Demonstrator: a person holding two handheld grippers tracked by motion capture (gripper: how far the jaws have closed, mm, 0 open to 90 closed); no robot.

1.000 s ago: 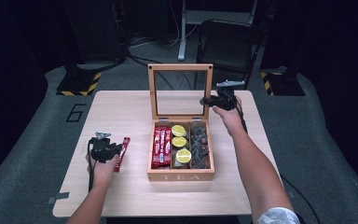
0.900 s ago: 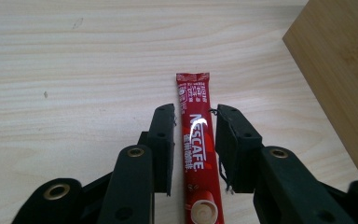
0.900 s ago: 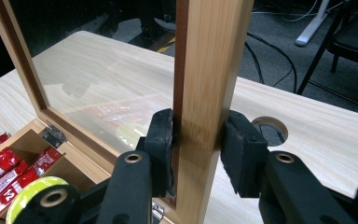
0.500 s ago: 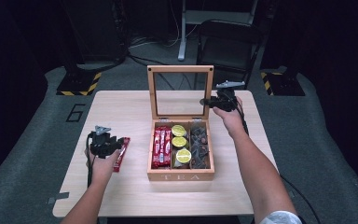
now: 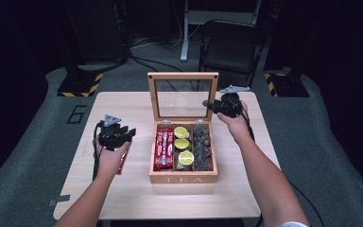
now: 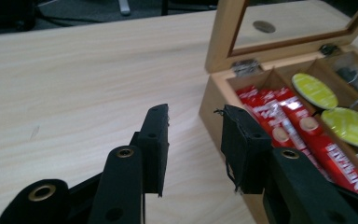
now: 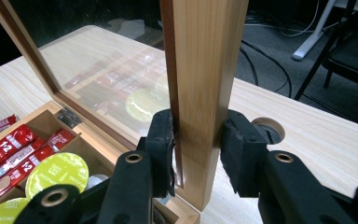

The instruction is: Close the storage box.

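Note:
A wooden tea box (image 5: 183, 178) stands mid-table with its glass lid (image 5: 183, 75) upright. It holds red packets (image 5: 164, 147), yellow-green capsules (image 5: 182, 144) and dark sachets (image 5: 202, 147). My right gripper (image 5: 216, 106) is shut on the lid's right frame; its pads (image 7: 161, 140) press both faces of the wooden frame (image 7: 205, 56). My left gripper (image 5: 117, 136) hangs above the table, left of the box. Its jaws have just been opening, and the left gripper (image 6: 195, 126) has nothing between them. A red packet (image 5: 122, 164) lies on the table under that hand, partly hidden.
The pale wooden table (image 5: 123, 104) has bare surface to the left of the box and in front of it. A round cable hole (image 7: 268, 128) sits in the tabletop behind the lid. A dark chair (image 5: 231, 42) stands beyond the far edge.
My left gripper has risen off the table and drifted slightly toward the box, leaving the red packet lying below. The right gripper and the lid have stayed put.

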